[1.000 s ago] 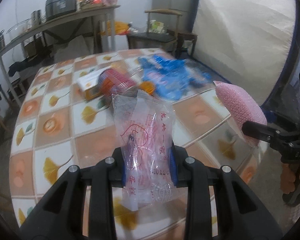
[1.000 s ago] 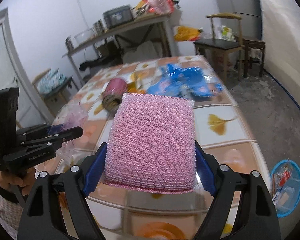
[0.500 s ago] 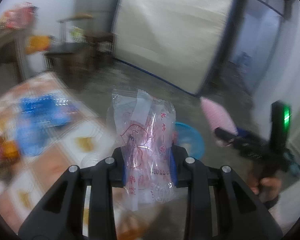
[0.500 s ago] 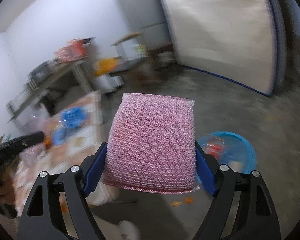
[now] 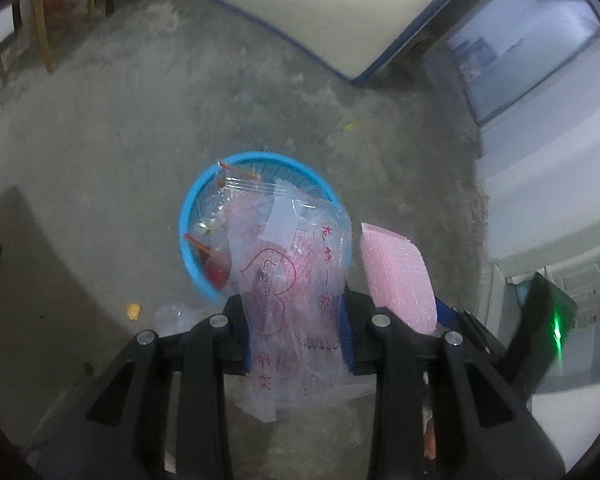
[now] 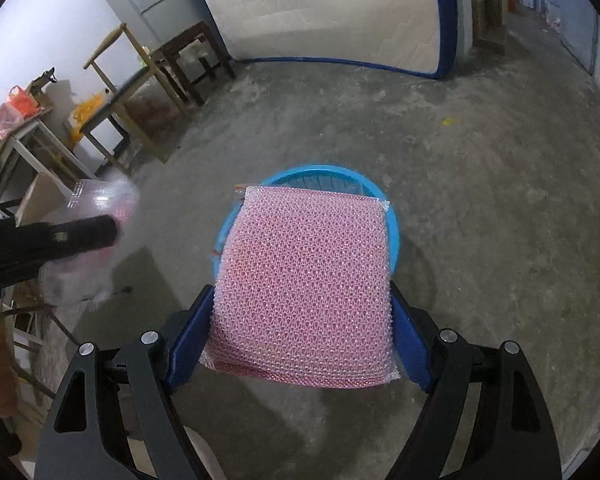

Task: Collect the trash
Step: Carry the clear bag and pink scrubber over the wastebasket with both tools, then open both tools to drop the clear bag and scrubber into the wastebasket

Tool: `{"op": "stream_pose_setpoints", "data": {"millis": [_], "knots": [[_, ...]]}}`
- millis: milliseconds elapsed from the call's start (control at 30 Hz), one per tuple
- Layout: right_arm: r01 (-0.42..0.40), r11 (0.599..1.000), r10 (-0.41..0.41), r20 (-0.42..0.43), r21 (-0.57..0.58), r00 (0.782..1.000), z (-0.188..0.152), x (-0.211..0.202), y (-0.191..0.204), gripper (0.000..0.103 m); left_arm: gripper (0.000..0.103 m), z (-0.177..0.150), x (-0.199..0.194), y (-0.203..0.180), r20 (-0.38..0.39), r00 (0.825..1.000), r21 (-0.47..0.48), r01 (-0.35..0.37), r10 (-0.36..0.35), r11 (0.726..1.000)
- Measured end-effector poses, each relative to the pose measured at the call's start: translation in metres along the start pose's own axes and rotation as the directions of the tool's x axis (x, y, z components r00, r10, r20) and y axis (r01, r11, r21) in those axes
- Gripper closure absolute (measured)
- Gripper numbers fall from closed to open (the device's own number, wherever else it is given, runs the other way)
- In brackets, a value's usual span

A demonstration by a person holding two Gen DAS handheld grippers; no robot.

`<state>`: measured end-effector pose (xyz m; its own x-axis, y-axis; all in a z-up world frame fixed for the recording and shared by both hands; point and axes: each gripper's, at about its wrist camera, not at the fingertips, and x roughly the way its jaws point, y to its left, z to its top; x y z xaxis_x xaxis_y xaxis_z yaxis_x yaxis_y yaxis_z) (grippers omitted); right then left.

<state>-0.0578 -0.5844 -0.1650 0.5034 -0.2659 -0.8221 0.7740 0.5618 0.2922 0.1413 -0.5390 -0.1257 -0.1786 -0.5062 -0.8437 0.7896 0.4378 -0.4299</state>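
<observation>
Left fingers gripping plastic bag, right fingers gripping pink sponge, blue basket below

A: Where does your left wrist camera look?
B: Steeply down along its jaws at the concrete floor, close above the blue basket.
A: And your right one?
B: Also tilted down, facing the mattress leaning at the wall. Both views share the blue basket and the floor around it, and each catches the other gripper at its edge.
</observation>
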Motion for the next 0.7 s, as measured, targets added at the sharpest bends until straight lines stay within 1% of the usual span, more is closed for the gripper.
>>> {"op": "stream_pose_setpoints", "data": {"millis": [33, 133, 200, 233, 267, 300, 367, 400, 467, 567, 600, 700], "knots": [[0.005, 1.000, -0.005, 0.001, -0.003, 1.000, 0.002, 0.007, -0.003, 0.024, 0.071, 0.006, 0.011, 0.001, -0.003, 1.000, -0.005, -0.012, 0.012, 1.000], [0.016, 1.000, -0.016, 0.004, 0.001, 1.000, 0.015, 0.035, -0.014, 0.023, 0.057, 0.027, 0.035, 0.002, 0.014, 0.998, 0.009, -0.054, 0.054, 0.998], [0.041, 0.999, -0.041, -0.011, -0.008, 0.999, 0.021, 0.059, -0.019, 0.021, 0.038, 0.033, 0.050, -0.003, 0.022, 0.995, 0.024, -0.093, 0.092, 0.995], [0.054, 0.998, -0.054, -0.027, -0.020, 0.998, 0.022, 0.074, -0.021, 0.020, 0.035, 0.038, 0.055, -0.001, 0.036, 0.993, 0.009, -0.115, 0.115, 0.993], [0.065, 0.998, -0.066, -0.044, -0.028, 0.997, 0.022, 0.084, -0.022, 0.020, 0.030, 0.036, 0.053, 0.006, 0.049, 0.992, -0.003, -0.112, 0.112, 0.994], [0.099, 0.994, -0.102, -0.078, -0.040, 0.992, 0.021, 0.101, -0.025, 0.020, 0.027, 0.037, 0.054, 0.008, 0.060, 0.993, -0.014, -0.106, 0.106, 0.994], [0.129, 0.991, -0.133, -0.104, -0.046, 0.986, 0.021, 0.116, -0.028, 0.020, 0.025, 0.039, 0.053, 0.011, 0.068, 0.993, -0.029, -0.091, 0.093, 0.995], [0.131, 0.990, -0.135, -0.108, -0.044, 0.985, 0.018, 0.121, -0.031, 0.020, 0.024, 0.039, 0.050, 0.013, 0.076, 0.994, -0.033, -0.073, 0.076, 0.997], [0.132, 0.991, -0.135, -0.103, -0.034, 0.986, 0.016, 0.122, -0.035, 0.020, 0.024, 0.040, 0.042, 0.019, 0.093, 0.993, -0.036, -0.068, 0.071, 0.997], [0.117, 0.993, -0.118, -0.076, -0.015, 0.990, 0.013, 0.112, -0.040, 0.020, 0.024, 0.037, 0.024, 0.018, 0.128, 0.991, -0.048, -0.041, 0.047, 0.998], [0.107, 0.994, -0.108, -0.059, -0.010, 0.992, 0.011, 0.106, -0.041, 0.020, 0.024, 0.037, 0.014, 0.015, 0.150, 0.988, -0.049, -0.019, 0.026, 0.999], [0.095, 0.995, -0.096, -0.018, -0.010, 0.995, 0.010, 0.089, -0.041, 0.020, 0.024, 0.036, -0.016, 0.003, 0.200, 0.980, -0.022, 0.018, -0.013, 1.000]]}}
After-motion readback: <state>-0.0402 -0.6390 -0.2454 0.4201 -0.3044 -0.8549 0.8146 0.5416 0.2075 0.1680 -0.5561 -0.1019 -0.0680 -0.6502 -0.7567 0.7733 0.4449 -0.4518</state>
